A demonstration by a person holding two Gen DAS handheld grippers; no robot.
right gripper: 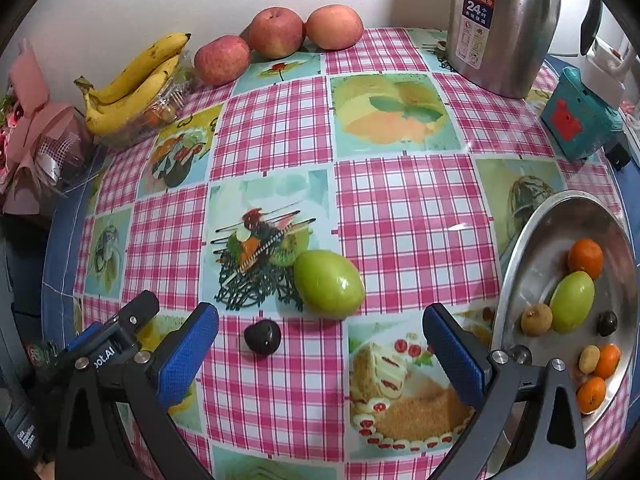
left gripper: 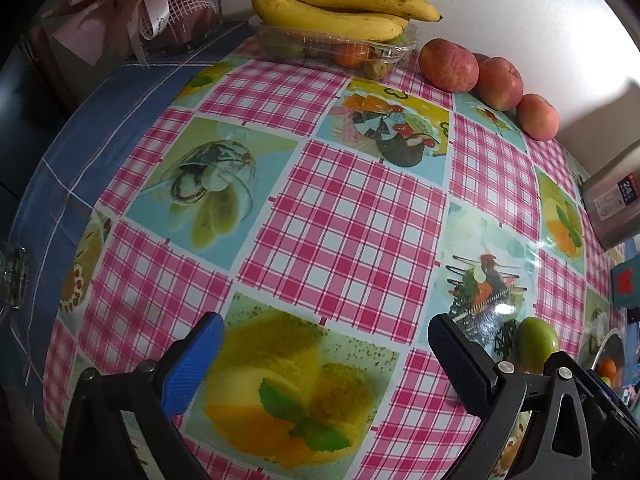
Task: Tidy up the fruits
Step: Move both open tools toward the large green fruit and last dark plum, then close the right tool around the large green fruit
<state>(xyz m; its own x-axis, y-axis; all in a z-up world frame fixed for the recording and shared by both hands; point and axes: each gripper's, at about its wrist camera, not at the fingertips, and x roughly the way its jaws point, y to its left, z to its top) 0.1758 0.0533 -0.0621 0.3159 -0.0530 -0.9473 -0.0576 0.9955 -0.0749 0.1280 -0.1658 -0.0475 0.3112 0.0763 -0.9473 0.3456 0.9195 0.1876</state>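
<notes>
Two hand-held grippers hover over a table covered in a pink checked cloth [right gripper: 400, 208] printed with dessert pictures. We see the left gripper [left gripper: 324, 364] with its blue-padded fingers spread wide and nothing between them. We see the right gripper [right gripper: 320, 352] likewise spread wide and empty.

At the far edge, against a pale wall, a bunch of bananas [right gripper: 132, 84] rests on a clear plastic box [left gripper: 340, 50] holding small fruit. To its right three red apples [right gripper: 276, 32] sit in a row, touching one another. Farther right stands a tall steel flask [right gripper: 500, 28], and beside it a teal box [right gripper: 580, 120]. At the far left lies a pink wrapped bouquet [right gripper: 32, 128].

Near the right gripper, a glossy green fruit [right gripper: 330, 283], egg-shaped and smooth, lies on the cloth. Just in front of it sits a small dark cherry [right gripper: 263, 337], apart from it and between the right gripper's open fingers in the view. Nothing stands between the gripper and these two.

On the right, a round metal plate [right gripper: 532, 248] holds another green fruit [right gripper: 572, 302], several small oranges [right gripper: 586, 258], a brownish round fruit [right gripper: 536, 320] and a second dark cherry [right gripper: 607, 323].
</notes>
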